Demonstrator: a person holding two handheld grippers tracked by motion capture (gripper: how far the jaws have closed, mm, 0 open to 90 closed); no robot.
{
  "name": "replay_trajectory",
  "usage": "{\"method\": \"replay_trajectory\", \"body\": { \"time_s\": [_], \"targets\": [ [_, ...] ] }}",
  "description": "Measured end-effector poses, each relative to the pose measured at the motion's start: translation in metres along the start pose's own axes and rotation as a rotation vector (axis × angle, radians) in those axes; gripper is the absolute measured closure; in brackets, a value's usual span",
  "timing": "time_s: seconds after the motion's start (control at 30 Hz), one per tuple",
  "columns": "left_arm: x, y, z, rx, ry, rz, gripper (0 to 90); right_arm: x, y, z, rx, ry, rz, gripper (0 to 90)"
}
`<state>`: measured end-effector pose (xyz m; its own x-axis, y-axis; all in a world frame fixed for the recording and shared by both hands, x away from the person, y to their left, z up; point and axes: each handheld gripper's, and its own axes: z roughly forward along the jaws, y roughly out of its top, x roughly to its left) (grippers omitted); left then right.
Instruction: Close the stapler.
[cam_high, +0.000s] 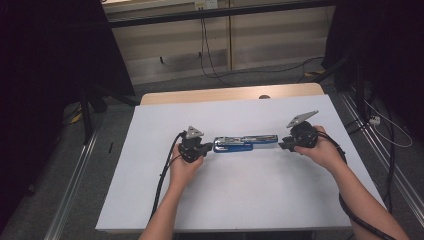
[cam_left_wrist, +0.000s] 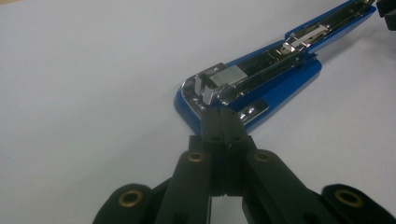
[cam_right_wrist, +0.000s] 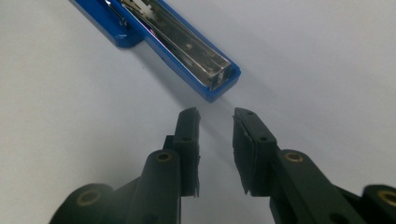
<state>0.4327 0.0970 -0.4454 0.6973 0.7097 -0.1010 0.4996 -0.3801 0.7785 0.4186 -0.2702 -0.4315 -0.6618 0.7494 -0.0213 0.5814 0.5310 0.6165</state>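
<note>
Here a blue stapler, swung fully open so its metal magazine faces up, lies flat near the middle of the white table, stretched between the two hands. The left gripper has its jaws closed together, with the tips at the edge of the stapler's wide end, though whether they pinch that edge I cannot tell. The right gripper sits just short of the narrow end, its jaws parted with nothing between them.

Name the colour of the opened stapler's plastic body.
Blue; the stapler shows it best in the left gripper view.
</note>
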Motion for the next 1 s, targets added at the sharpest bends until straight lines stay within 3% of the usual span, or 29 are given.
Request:
{"method": "replay_trajectory", "body": {
  "time_s": [0.4, 1.0],
  "targets": [
    [-0.003, 0.003, 0.010, 0.015, 0.003, 0.040, 90.0, -0.005, -0.003, 0.001, -0.006, 0.012, 0.029, 89.3],
    [-0.004, 0.001, 0.017, -0.007, 0.011, 0.038, 90.0, -0.006, -0.003, 0.007, 0.004, 0.029, 0.030, 90.0]
  ]
}}
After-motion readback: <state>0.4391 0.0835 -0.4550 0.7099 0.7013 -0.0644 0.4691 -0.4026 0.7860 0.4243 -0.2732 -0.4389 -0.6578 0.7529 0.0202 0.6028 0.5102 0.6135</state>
